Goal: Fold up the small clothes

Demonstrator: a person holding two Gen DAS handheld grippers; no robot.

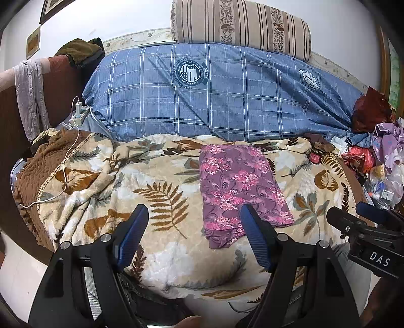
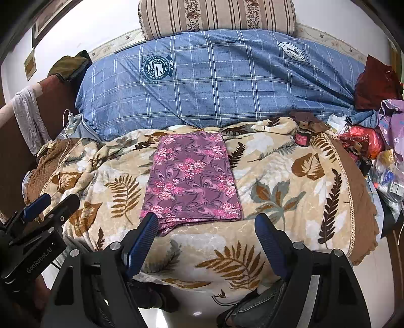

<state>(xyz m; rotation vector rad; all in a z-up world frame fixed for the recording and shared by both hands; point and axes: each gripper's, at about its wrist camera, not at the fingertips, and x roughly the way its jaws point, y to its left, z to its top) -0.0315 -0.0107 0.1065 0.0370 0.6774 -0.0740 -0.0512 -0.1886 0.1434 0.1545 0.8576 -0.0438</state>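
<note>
A purple floral garment (image 2: 192,176), already folded to a long rectangle, is spread on the leaf-print blanket (image 2: 277,191) of the bed. Left tongs (image 1: 193,239) and right tongs (image 2: 205,242) are held apart, empty, near its front edge. A further fold seems due: that near edge must be gripped and carried away.

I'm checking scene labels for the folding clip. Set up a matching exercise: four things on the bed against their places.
Things:
1. purple floral garment
2. striped bolster
3. small red-labelled jar
4. white charger cable

Places:
A. on top of the blue plaid quilt
B. far right of the leaf-print blanket
C. left edge of the blanket
D. middle of the blanket, folded flat

Pairs: 1-D, 2-A, 3-B, 4-C
</note>
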